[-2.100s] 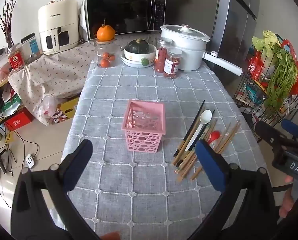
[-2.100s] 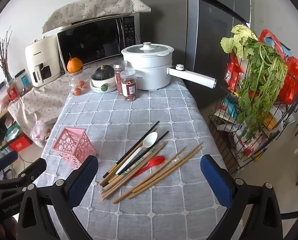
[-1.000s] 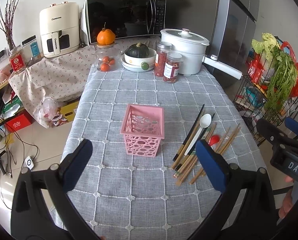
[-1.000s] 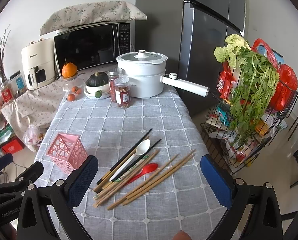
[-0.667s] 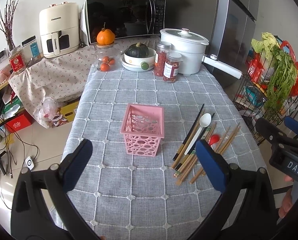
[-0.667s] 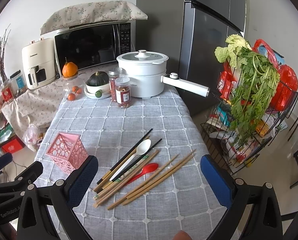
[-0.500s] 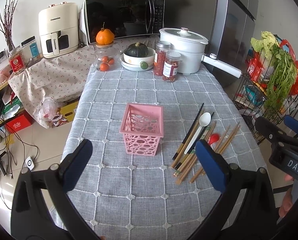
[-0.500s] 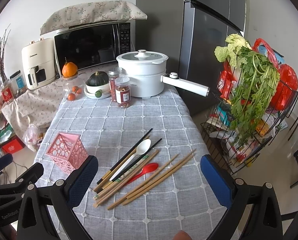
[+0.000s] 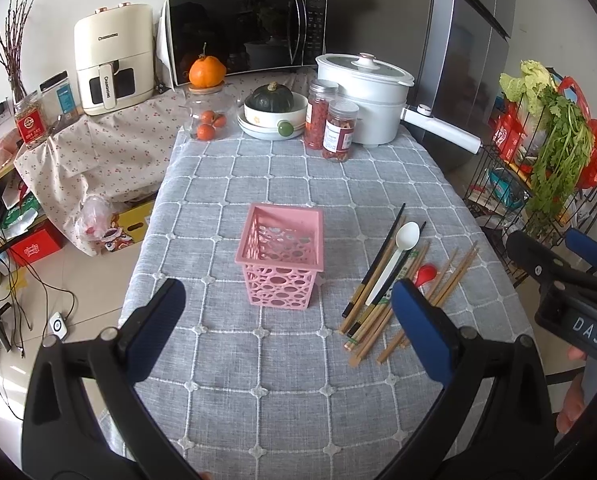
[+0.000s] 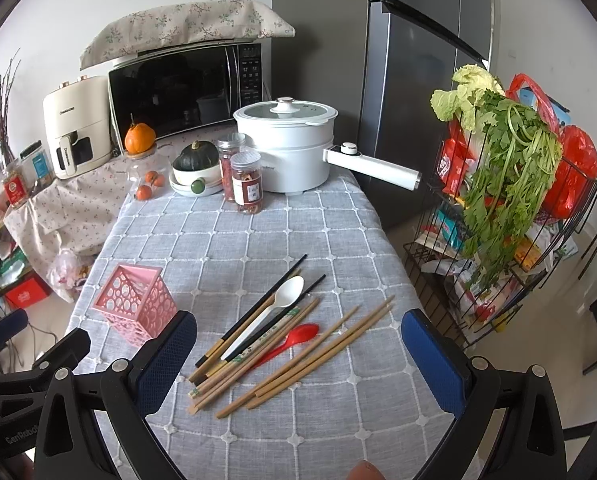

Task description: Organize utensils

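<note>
A pink perforated basket [image 9: 281, 256] stands upright on the grey checked tablecloth [image 9: 258, 360]; it also shows in the right wrist view [image 10: 136, 306]. To its right lie a white spoon [image 9: 396, 256], a red spoon [image 10: 290, 342], black chopsticks [image 10: 264, 306] and several wooden chopsticks [image 10: 318, 356]. My left gripper [image 9: 286, 332] is open and empty, just in front of the basket. My right gripper [image 10: 298, 354] is open and empty, above the near end of the utensil pile.
At the table's far end stand a white pot [image 10: 286, 148] with a long handle, two spice jars [image 10: 244, 178], a bowl with a squash [image 9: 273, 110] and a jar of oranges [image 9: 208, 118]. A wire rack with greens [image 10: 510, 184] stands right of the table.
Both grippers have drifted back and up slightly over two seconds; nothing on the table has moved. Both stay open.
</note>
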